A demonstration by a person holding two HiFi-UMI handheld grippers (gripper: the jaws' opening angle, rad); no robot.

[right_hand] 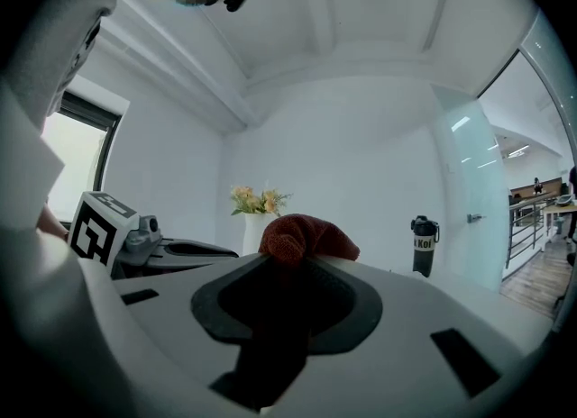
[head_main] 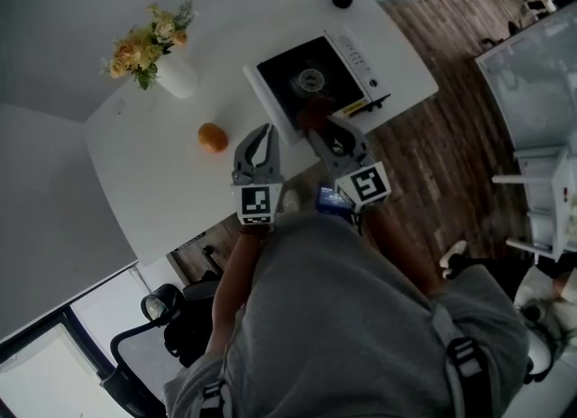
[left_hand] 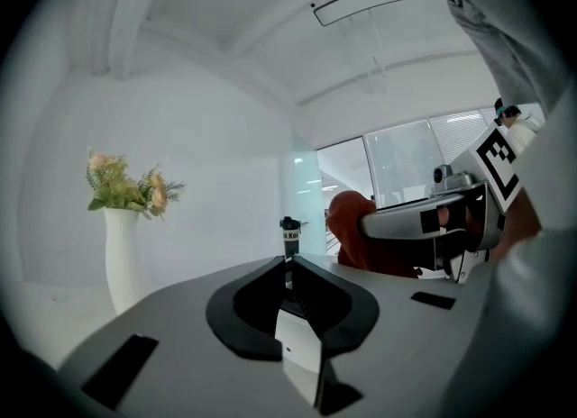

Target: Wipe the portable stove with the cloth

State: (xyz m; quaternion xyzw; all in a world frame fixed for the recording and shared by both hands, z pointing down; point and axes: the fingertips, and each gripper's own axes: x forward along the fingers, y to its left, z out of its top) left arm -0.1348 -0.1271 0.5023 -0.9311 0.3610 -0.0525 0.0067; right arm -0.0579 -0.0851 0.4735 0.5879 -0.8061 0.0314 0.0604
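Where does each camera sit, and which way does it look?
Head view: on the person's head, facing steeply down at the table and portable stove; shows left gripper, right gripper, torso.
Left gripper view: on the left gripper, facing level along its shut jaws; right gripper at right.
Right gripper view: on the right gripper, facing along jaws shut on the cloth; left gripper at left.
Both gripper views share the vase and bottle.

We see a rough, knitted rust-red cloth (right_hand: 302, 234) and a stove (head_main: 311, 78) whose black top looks smooth and faintly glossy within a smooth white casing. Under the stove the table (head_main: 153, 173) is matt white; beside the stove, the floor (head_main: 433, 137) shows wood planks.
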